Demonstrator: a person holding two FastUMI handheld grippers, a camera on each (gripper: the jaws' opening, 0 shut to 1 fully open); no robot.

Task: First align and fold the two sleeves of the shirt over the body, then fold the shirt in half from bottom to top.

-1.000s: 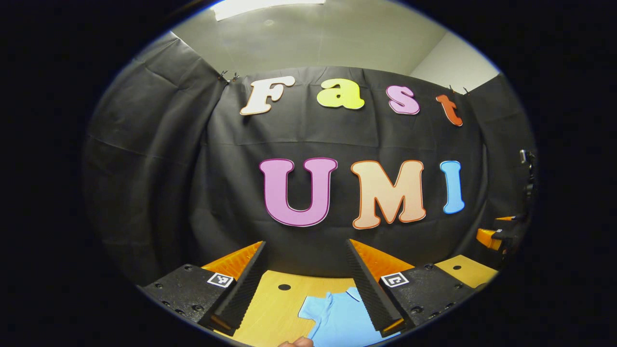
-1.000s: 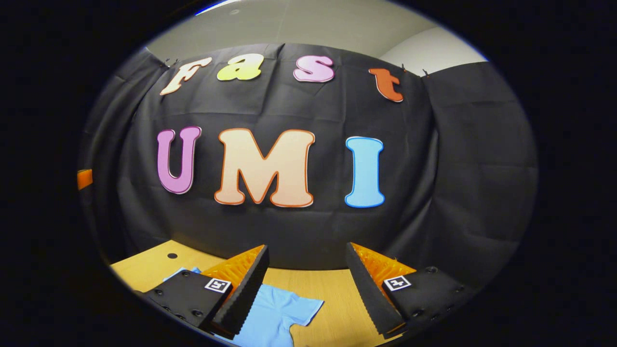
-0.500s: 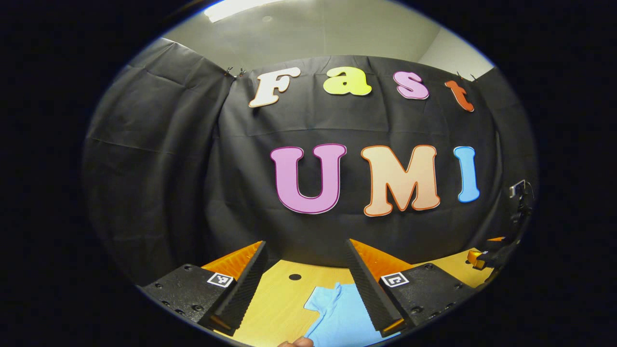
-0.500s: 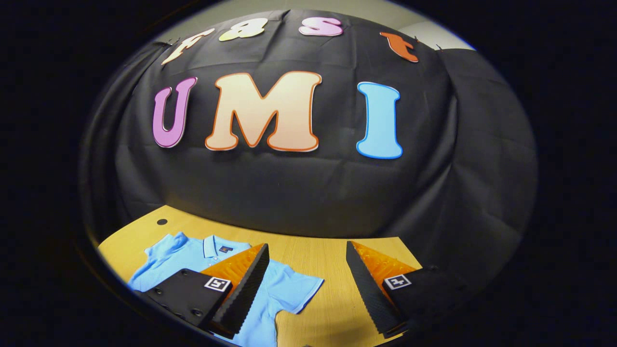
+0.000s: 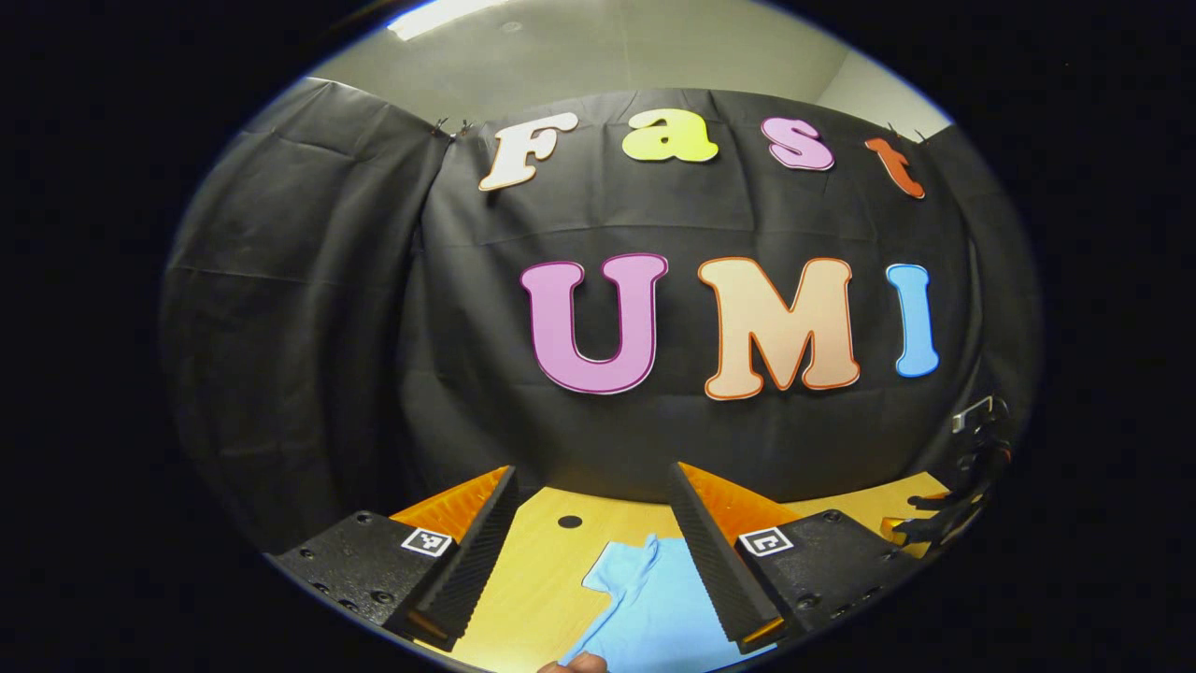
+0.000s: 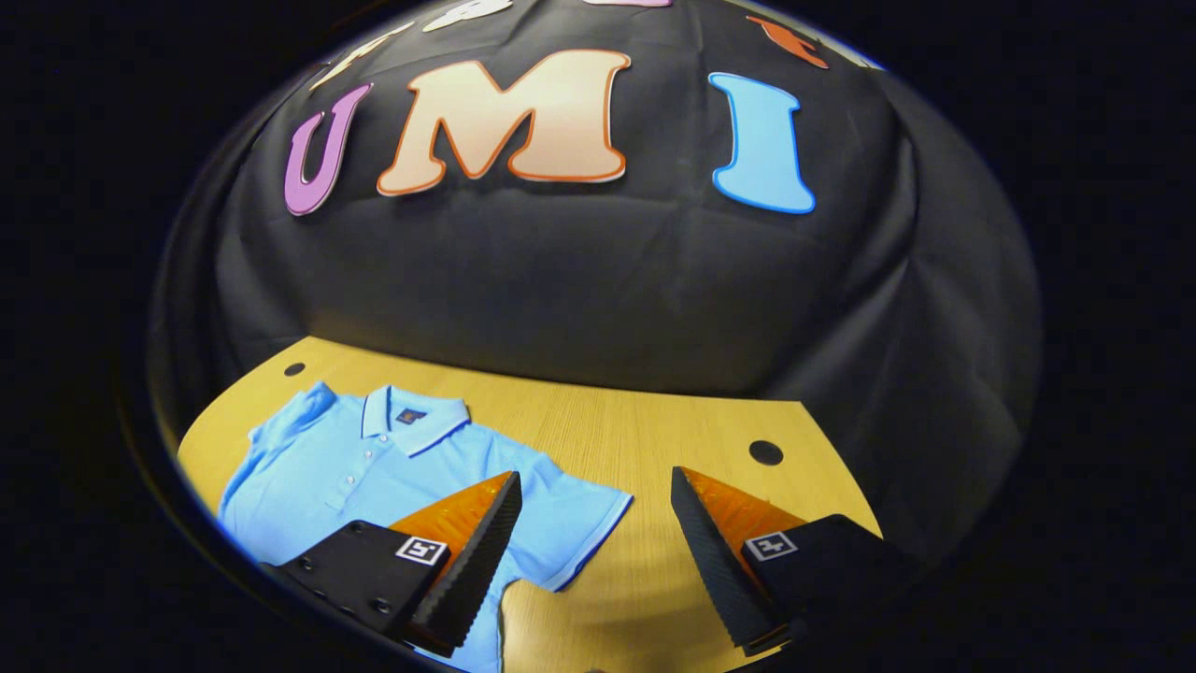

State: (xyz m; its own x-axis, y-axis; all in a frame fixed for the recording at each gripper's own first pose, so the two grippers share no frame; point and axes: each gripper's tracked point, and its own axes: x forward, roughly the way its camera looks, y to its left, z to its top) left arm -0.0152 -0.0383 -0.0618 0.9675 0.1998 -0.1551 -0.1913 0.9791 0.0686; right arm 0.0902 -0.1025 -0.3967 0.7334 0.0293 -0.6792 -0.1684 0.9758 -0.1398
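Together the views place the light blue polo shirt (image 6: 374,467) flat on the wooden table (image 6: 654,421): the right gripper view takes in its collar, button placket and both short sleeves, the left gripper view just one sleeve and part of the body. Both the left hand-held gripper (image 5: 591,551) and the right hand-held gripper (image 6: 595,551) hang above it, fingers spread apart and gripping nothing.

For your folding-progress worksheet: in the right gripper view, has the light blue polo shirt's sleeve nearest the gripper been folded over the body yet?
No, the light blue polo shirt lies flat on the wooden table with that sleeve spread outward.
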